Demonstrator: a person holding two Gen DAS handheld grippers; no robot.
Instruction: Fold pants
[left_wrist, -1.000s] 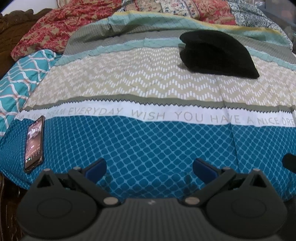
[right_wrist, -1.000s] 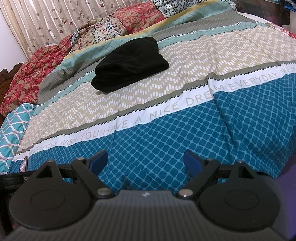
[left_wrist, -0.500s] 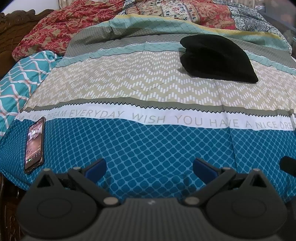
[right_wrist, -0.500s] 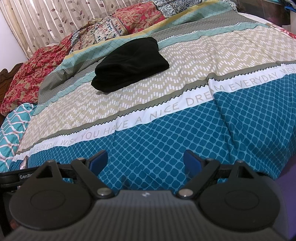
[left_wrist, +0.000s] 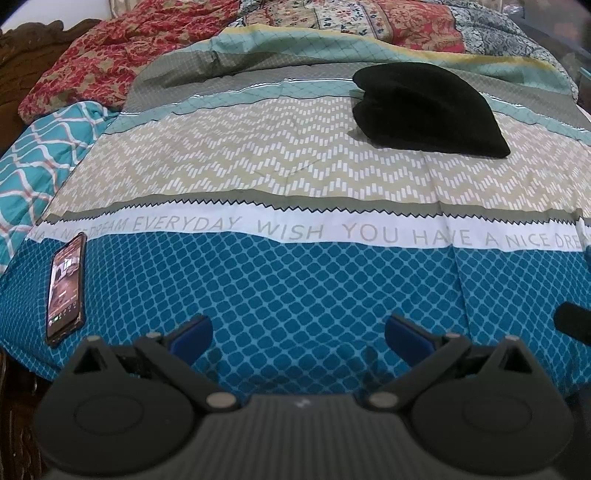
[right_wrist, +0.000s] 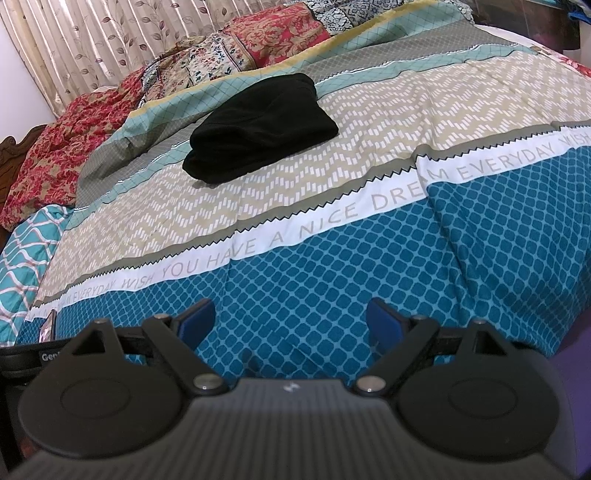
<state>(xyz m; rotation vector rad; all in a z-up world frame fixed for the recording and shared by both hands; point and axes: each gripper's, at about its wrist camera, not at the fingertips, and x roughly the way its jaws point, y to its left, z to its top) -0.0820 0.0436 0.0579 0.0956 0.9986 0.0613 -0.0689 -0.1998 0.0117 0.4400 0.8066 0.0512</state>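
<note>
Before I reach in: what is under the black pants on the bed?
The black pants lie bunched on the bedspread, across its beige zigzag band and teal stripe. Nothing else shows at their edges; whatever lies directly beneath is covered. Both grippers are open, short of them.

Soft, even indoor light, fairly bright. Daylight glows through the curtain (right_wrist: 110, 48) at upper left of the right view. Faint shadows under the fingers (left_wrist: 192, 334) on the bed (left_wrist: 295, 280). Strong fisheye bending at edges, corners dark. The pants (left_wrist: 428, 107) read flat black, no detail.
</note>
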